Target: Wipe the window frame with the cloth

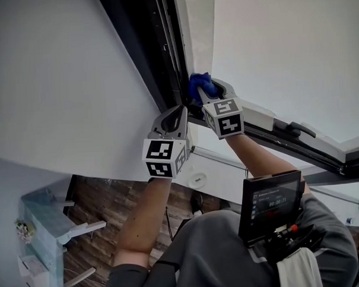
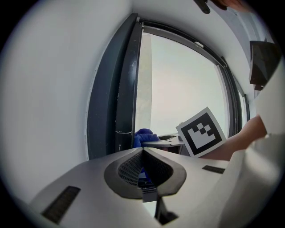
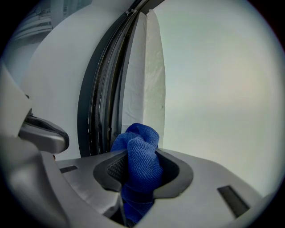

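Grey-sleeved shoulders fill the bottom of the head view, with a small dark screen (image 1: 271, 201) at lower right and a white rag (image 1: 298, 273) below it. Two bare forearms reach up from there toward the middle of the frame. The right gripper (image 1: 204, 92) sits just right of centre, and its jaws are clamped on a bunched blue cloth (image 1: 199, 84). In the right gripper view the cloth (image 3: 141, 153) fills the gap between the jaws of the right gripper (image 3: 140, 156), bulging above them and hanging below. The cloth is at the inner edge of the dark window frame (image 1: 144, 49), where the upright member meets the lower bar; whether it actually touches cannot be told. That frame (image 3: 95, 102) runs up the left half of the right gripper view, with a white strip and pale glass (image 3: 222, 89) to its right. The left gripper (image 1: 181, 110) hangs just left of and below the right one. In its own view its jaws (image 2: 142, 149) are closed tip to tip with nothing gripped. Beyond them the frame (image 2: 121, 89) stands upright, the cloth (image 2: 143, 136) shows at its foot, and the right gripper's marker cube (image 2: 201, 132) is beside it. A white wall (image 1: 58, 86) covers the upper left of the head view, and a wooden floor (image 1: 111, 208) shows at lower left.
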Action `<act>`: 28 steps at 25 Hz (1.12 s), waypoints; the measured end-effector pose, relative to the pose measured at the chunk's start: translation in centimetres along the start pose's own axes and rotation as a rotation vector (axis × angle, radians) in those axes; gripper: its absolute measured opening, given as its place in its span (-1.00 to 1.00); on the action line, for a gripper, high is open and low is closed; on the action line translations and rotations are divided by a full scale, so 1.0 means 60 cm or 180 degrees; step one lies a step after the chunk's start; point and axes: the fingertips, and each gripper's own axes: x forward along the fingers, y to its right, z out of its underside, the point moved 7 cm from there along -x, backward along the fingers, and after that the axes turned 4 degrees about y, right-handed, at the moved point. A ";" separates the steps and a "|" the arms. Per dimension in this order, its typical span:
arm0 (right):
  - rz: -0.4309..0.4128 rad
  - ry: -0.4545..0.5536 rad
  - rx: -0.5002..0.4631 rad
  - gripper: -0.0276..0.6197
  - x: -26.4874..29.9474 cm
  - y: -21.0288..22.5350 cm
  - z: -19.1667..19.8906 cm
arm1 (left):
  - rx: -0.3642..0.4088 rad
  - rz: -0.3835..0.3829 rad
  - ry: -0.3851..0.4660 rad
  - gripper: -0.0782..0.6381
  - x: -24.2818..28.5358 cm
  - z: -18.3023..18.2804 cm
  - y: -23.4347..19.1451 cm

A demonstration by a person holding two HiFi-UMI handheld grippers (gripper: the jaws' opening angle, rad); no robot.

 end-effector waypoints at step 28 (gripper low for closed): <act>-0.0099 -0.0010 0.0192 -0.51 -0.086 0.001 -0.004 | -0.0118 0.0379 0.0164 -0.76 -0.054 -0.015 0.045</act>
